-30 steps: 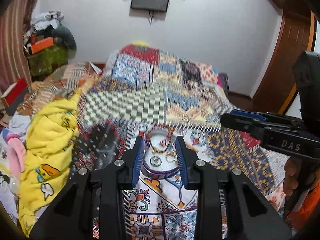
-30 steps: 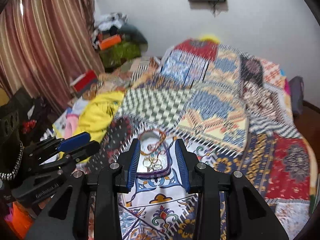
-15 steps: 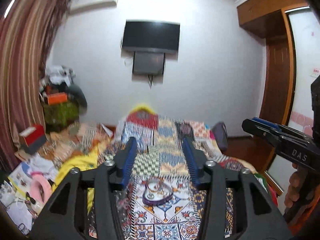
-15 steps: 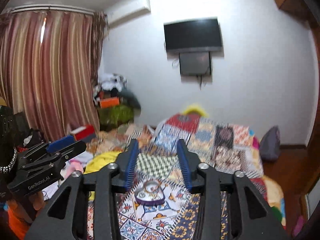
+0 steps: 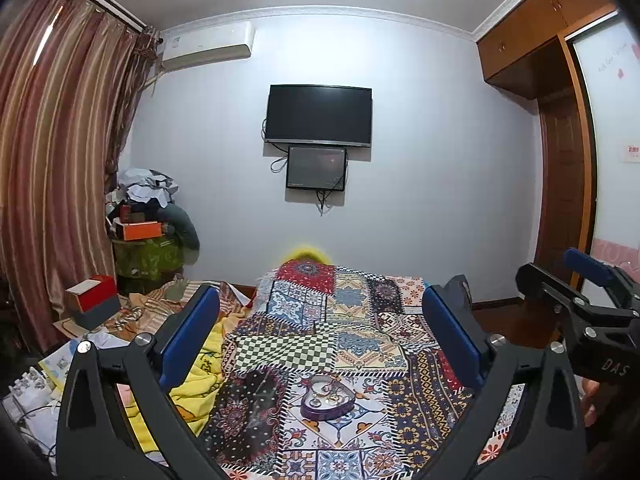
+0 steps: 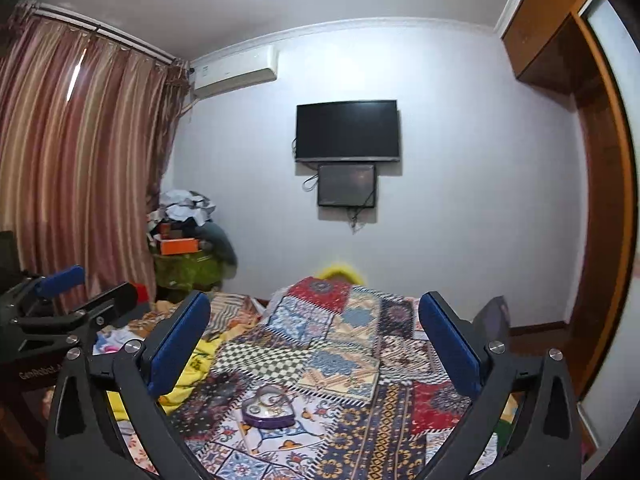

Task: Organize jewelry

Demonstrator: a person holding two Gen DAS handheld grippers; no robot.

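The left gripper [image 5: 320,330], black-framed with blue finger pads [image 5: 191,334], is held raised above the bed with its jaws wide apart and nothing between them. The right gripper [image 6: 314,334], of the same build, is likewise raised, jaws spread wide and empty. Each gripper appears at the edge of the other's view.

The purple heart-shaped jewelry tray [image 5: 326,399] rests flat on the multicoloured patchwork bedspread [image 5: 360,328], toward the near end of the bed. Small rings and bangles [image 5: 329,390] lie inside it; individual pieces are too small to identify. The tray is well below and clear of both grippers, and nothing lies between them and it.

To the left of the tray a crumpled yellow blanket with cartoon prints [image 5: 196,384] lies along the bed edge. Beyond it, loose clothing and papers cover the floor, with a red and grey box [image 5: 93,300] among them. A heap of clothes and an orange box [image 5: 141,230] stand in the far left corner beside striped brown curtains [image 5: 52,160]. A black wall-mounted television [image 5: 319,115], with a smaller dark screen [image 5: 316,168] below it, faces the bed; a white air conditioner [image 5: 208,45] is mounted near the ceiling. A wooden wardrobe [image 5: 560,120] occupies the right side.
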